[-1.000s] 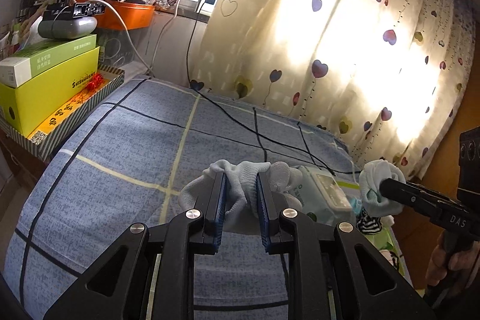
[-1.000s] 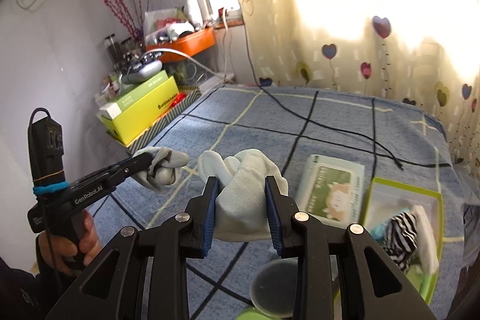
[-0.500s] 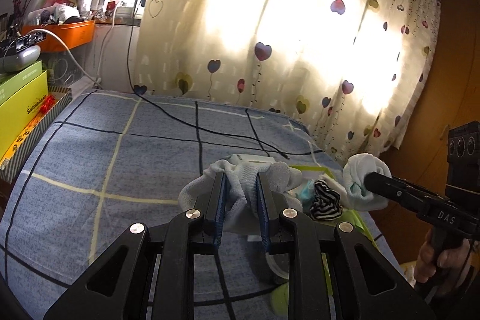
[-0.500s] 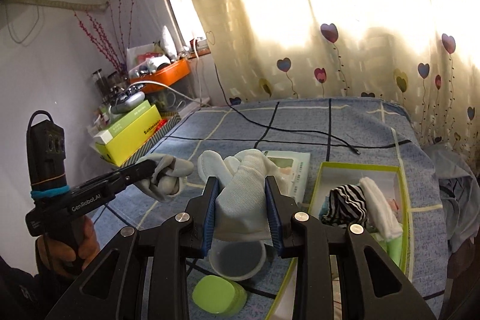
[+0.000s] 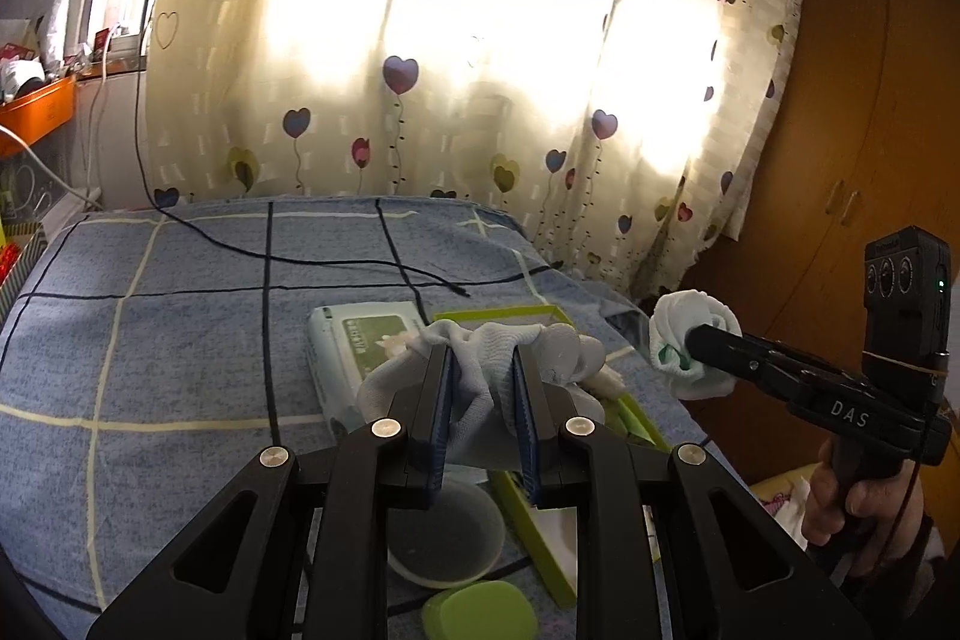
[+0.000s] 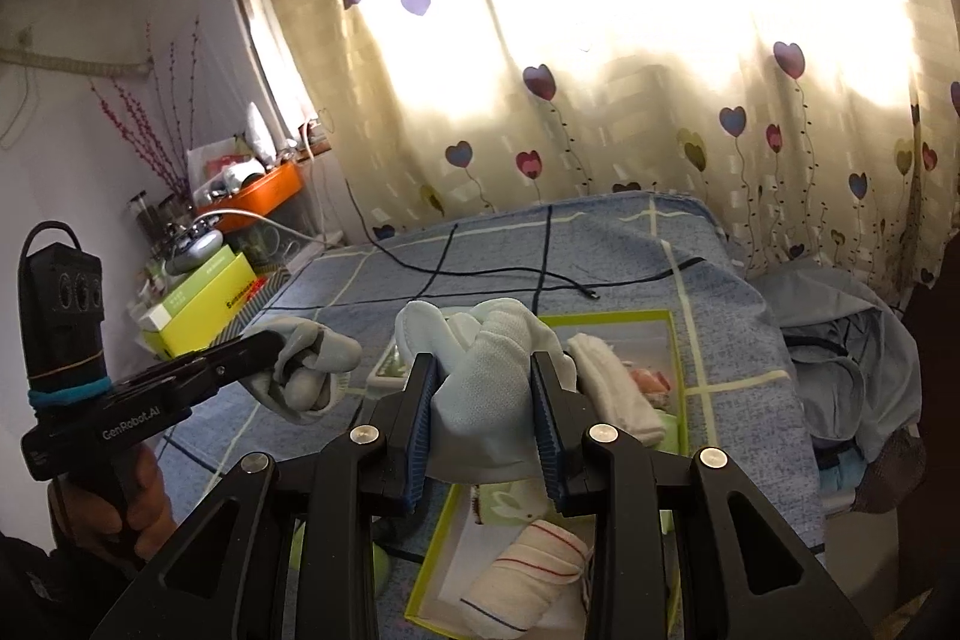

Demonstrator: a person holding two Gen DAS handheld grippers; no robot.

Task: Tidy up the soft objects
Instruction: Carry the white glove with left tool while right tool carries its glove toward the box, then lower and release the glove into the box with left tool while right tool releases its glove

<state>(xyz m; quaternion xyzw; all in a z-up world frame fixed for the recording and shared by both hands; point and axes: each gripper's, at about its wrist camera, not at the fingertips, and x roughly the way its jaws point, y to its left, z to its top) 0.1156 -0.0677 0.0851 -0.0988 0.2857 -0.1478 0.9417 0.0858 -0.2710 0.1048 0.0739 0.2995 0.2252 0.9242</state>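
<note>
My left gripper (image 5: 482,370) is shut on a grey sock bundle (image 5: 486,364), held in the air over the near end of the green-rimmed box (image 5: 510,314) on the bed. The same bundle (image 6: 306,370) shows at left in the right wrist view. My right gripper (image 6: 483,376) is shut on a pale blue-white sock bundle (image 6: 486,382) above the open box (image 6: 606,319), which holds rolled socks, one white with red and blue stripes (image 6: 528,580). From the left wrist view the right gripper's bundle (image 5: 690,340) hangs beyond the bed's right edge.
A wipes pack (image 5: 360,340) lies left of the box. A grey round lid (image 5: 444,538) and a green lid (image 5: 480,616) lie near the front. A black cable (image 5: 336,262) crosses the blue plaid bedspread. Yellow boxes (image 6: 198,304) stand at the left; crumpled clothes (image 6: 840,352) at the right.
Both grippers have swung to the right with their sock bundles, from over the open bedspread to over the green box. Both grips are unchanged.
</note>
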